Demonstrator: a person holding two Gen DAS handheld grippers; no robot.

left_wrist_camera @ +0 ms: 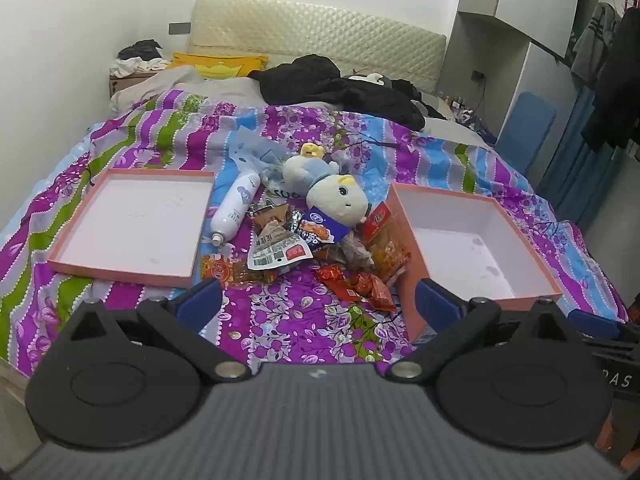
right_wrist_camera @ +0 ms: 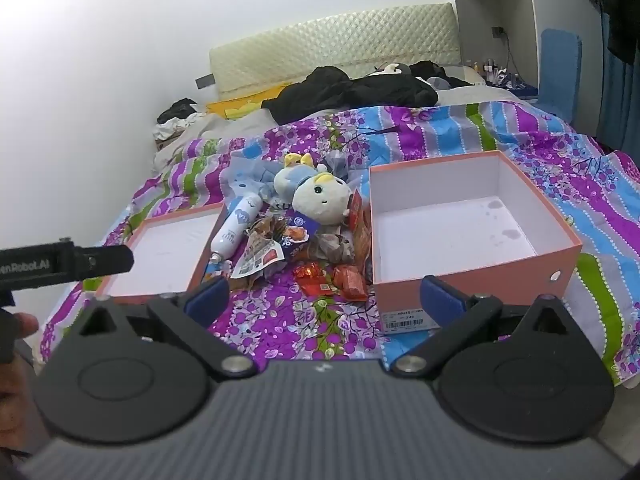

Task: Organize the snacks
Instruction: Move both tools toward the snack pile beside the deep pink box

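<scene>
Snack packets [left_wrist_camera: 316, 244] lie tangled under a plush doll [left_wrist_camera: 328, 188] beside a spray bottle [left_wrist_camera: 234, 208]; both the left gripper [left_wrist_camera: 320, 300] and the right gripper [right_wrist_camera: 324, 296] hover spread and empty, so a careless grab may snag non-snacks into the deep box [right_wrist_camera: 472, 276].

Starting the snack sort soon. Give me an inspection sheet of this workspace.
Surface: bed with patterned quilt.
Job's things: snack packets heaped between shallow lid and deep pink box; both hold nothing.
Clutter: plush doll and white bottle amid snacks; dark clothes by headboard.
Grippers: left tool, right tool open, holding nothing.
Cables: one at the wall socket.
Surroundings: wardrobe, hanging garments.
</scene>
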